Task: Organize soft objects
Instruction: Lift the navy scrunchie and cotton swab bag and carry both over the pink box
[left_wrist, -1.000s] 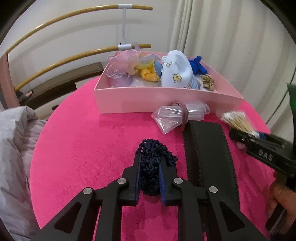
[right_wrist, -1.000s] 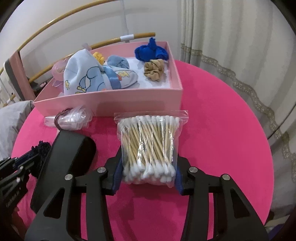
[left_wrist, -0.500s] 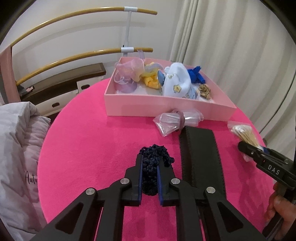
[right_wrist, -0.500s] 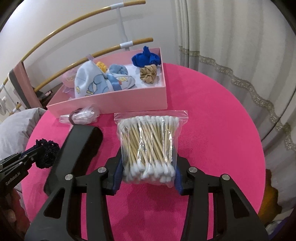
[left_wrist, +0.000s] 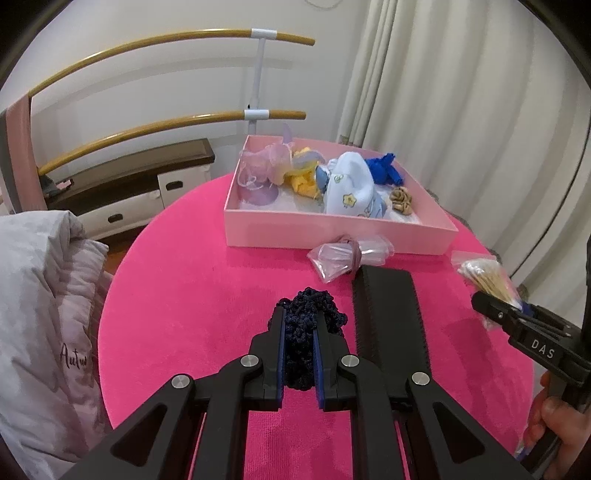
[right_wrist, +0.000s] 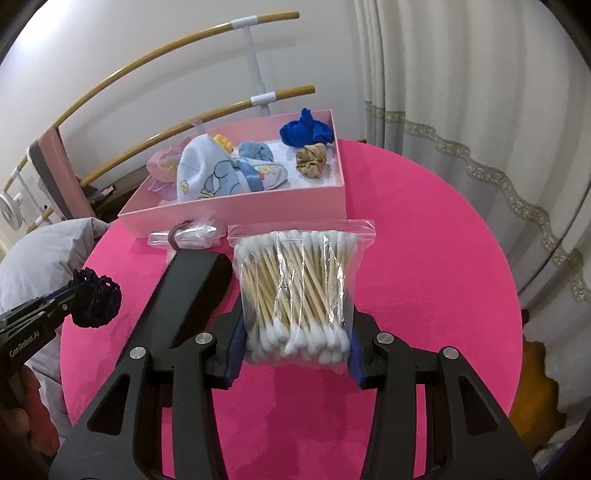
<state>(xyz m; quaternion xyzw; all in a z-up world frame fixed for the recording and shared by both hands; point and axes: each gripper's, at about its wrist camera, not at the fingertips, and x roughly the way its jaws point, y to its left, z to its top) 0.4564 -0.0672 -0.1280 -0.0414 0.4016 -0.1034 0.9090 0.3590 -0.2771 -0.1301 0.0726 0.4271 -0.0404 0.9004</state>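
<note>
Both wrist views look down, sharing the pink box (left_wrist: 332, 236) (close).

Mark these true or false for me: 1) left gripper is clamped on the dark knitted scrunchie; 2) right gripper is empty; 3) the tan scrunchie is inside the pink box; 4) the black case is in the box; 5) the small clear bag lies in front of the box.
1) True: the left gripper is shut on the dark knitted scrunchie.
2) False: the right gripper holds the bag of cotton swabs.
3) True: the tan scrunchie lies in the pink box.
4) False: the black case lies on the pink tablecloth.
5) True: the small clear bag is outside, by the front wall.
</note>
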